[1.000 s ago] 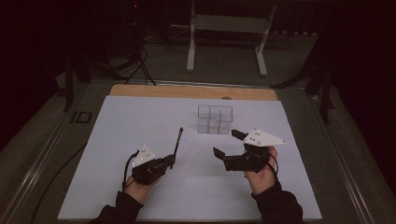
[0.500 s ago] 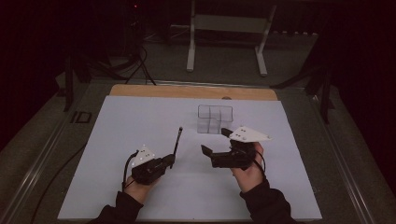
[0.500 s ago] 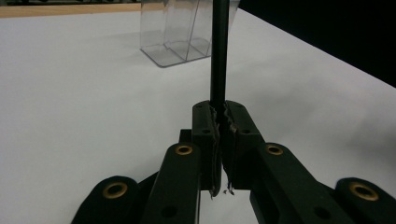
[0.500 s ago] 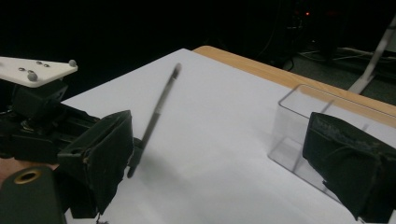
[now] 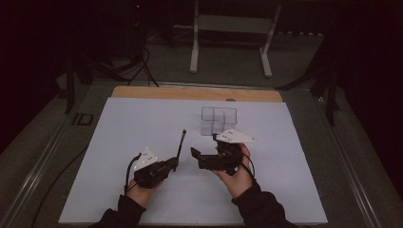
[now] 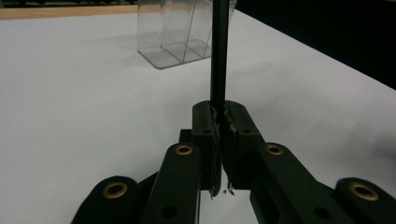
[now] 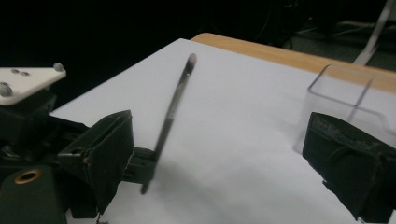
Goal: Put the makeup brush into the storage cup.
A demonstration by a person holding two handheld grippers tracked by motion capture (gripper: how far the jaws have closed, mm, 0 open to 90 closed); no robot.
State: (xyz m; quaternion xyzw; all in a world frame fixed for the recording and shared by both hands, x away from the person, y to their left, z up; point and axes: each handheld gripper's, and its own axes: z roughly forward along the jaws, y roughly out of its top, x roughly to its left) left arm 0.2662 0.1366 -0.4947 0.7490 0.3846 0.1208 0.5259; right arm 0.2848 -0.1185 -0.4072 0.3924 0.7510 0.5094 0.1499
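While the high view shows the left gripper clenched on a slim black brush angled toward the clear compartment organizer on the white counter, the right gripper sits just beside it with its fingers spread and empty. From the left gripper view, the fingers pinch only the brush's lower end, so I judge it could pivot or slip. Seen from the right gripper view, the brush tip stands free, and a careless closing could knock it.

Wide-spread claw faces a slanted brush.
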